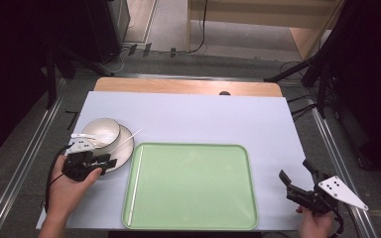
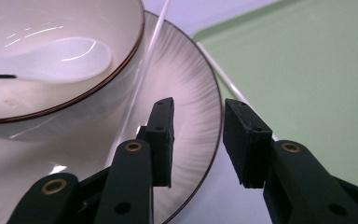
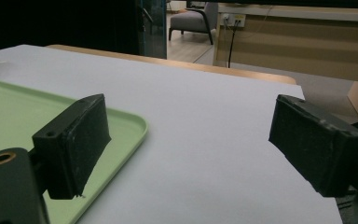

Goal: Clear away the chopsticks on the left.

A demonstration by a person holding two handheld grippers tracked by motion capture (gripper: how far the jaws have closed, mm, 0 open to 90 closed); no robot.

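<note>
At the surface's left edge, the left claw (image 1: 110, 161) hovers over the saucer (image 2: 186, 98) rim, jaws partly parted with nothing between them — just beside the bowl (image 1: 101, 133) holding a white spoon (image 2: 51, 58). Well apart, the right claw (image 1: 293, 179) gapes wide and empty beside the green tray (image 1: 191, 186).

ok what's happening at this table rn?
A person holds a gripper in each hand at a white-covered table. The left gripper sits over the near rim of a saucer, jaws apart with nothing between them. On the saucer stands a bowl with a white spoon in it; a thin white stick leans against the bowl. The green tray beside it has another thin stick along its left edge. The right gripper is open at the table's near right corner, holding nothing.
</note>
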